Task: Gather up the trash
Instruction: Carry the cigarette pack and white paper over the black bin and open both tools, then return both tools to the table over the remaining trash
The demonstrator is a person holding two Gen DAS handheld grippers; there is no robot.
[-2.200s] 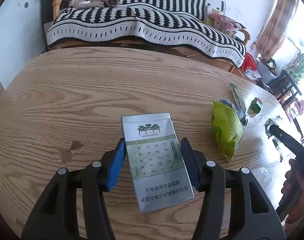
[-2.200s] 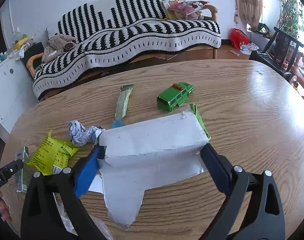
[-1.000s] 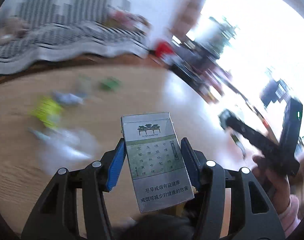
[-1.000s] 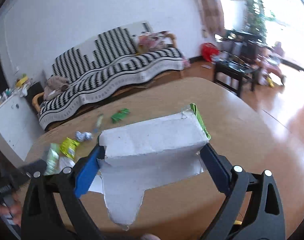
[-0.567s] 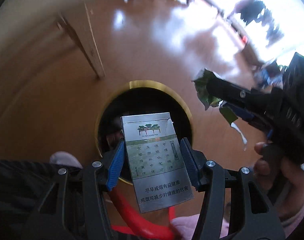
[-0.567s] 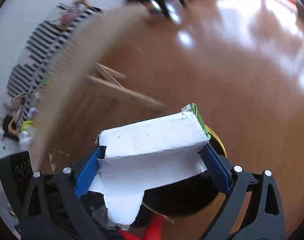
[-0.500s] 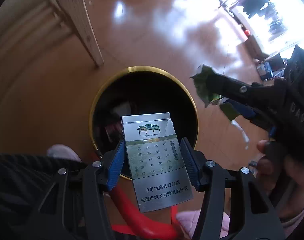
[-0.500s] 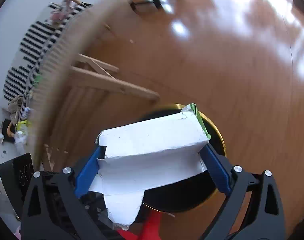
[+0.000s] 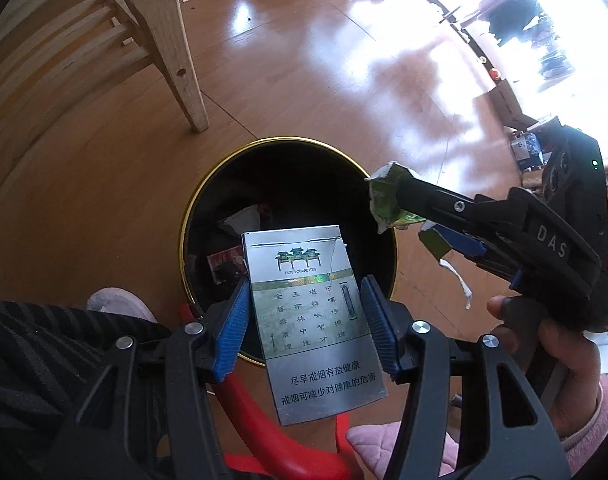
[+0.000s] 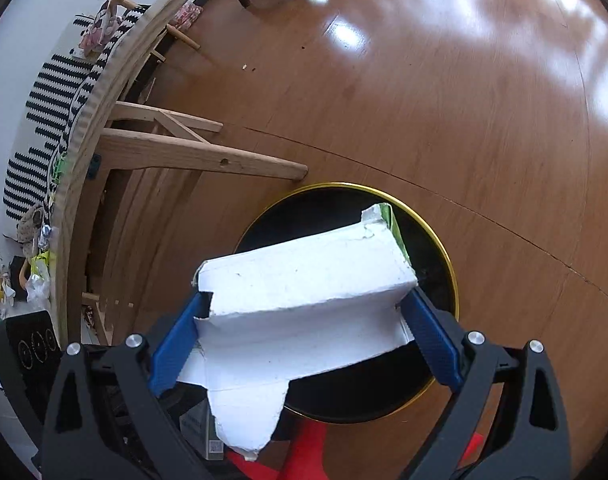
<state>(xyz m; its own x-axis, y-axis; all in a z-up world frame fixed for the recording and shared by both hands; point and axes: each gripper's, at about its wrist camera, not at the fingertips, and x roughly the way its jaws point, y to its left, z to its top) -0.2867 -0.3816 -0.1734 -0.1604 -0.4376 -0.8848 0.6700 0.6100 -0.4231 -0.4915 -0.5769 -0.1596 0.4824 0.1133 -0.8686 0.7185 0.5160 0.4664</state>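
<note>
My left gripper (image 9: 304, 322) is shut on a silver cigarette pack (image 9: 310, 312) with green print and holds it above the near rim of a black trash bin with a gold rim (image 9: 192, 216). My right gripper (image 10: 304, 336) is shut on a torn white and green carton (image 10: 304, 292) and holds it over the same bin (image 10: 450, 276). In the left wrist view the right gripper (image 9: 408, 216) shows at the bin's right rim with the carton (image 9: 386, 194) in it. Some trash (image 9: 240, 220) lies inside the bin.
The bin stands on a shiny wooden floor (image 10: 464, 120). A wooden table leg (image 9: 176, 48) stands just beyond the bin. A red stool (image 9: 272, 432) and my slipper (image 9: 116, 302) are at the near side. The table edge (image 10: 88, 112) curves along the left.
Both grippers swung from the table top down to the floor bin and have closed in over it. Each still holds its piece of trash.
</note>
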